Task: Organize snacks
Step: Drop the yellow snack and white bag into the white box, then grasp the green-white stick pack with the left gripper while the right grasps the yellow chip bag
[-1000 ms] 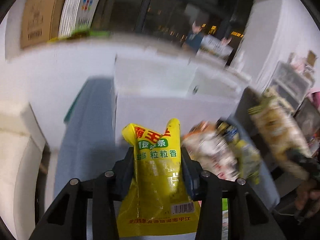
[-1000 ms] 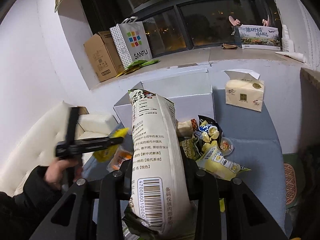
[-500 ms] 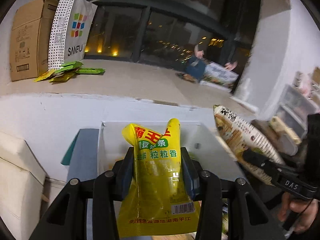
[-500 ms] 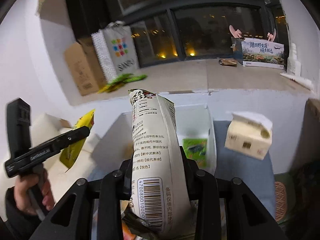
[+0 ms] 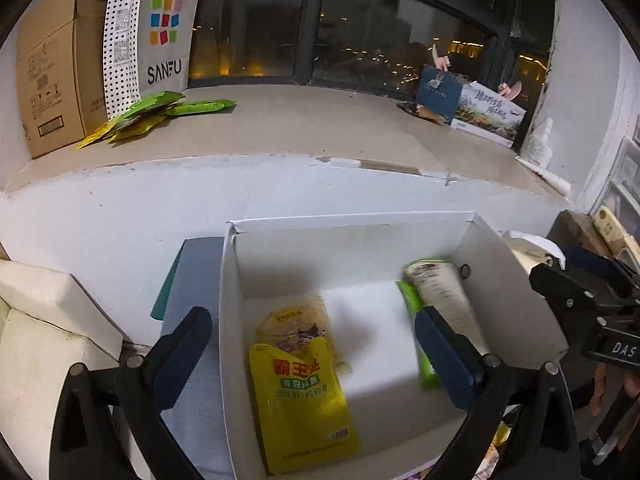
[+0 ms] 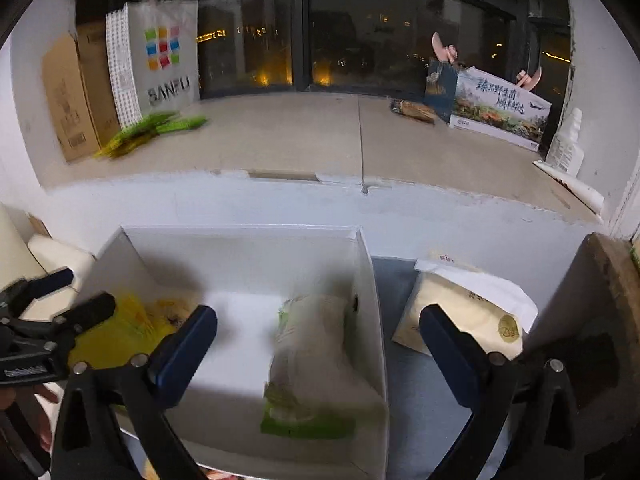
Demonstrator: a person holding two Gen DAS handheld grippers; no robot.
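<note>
An open white box (image 5: 228,320) stands on a blue-grey surface below the window ledge. My left gripper (image 5: 312,324) hangs above the box with its jaws opening and nothing pressed between them. Under it a yellow snack packet (image 5: 304,412) lies in the box on a clear cartoon packet (image 5: 294,326). My right gripper (image 6: 316,324), jaws also opening, is over the box's right side. A long white snack bag (image 6: 316,344), blurred, rests there on a green packet (image 6: 304,420). Each view catches the other gripper at its edge.
On the ledge behind stand a cardboard carton (image 5: 48,72), a dotted SANFU bag (image 5: 156,36), green packets (image 5: 160,108) and a printed box (image 6: 500,108). A tissue pack (image 6: 468,312) lies right of the white box. A white cushion (image 5: 48,320) is at the left.
Both grippers travelled forward over the white box and opened. The yellow packet left the left jaws and the long white bag left the right jaws; both now lie inside the box.
</note>
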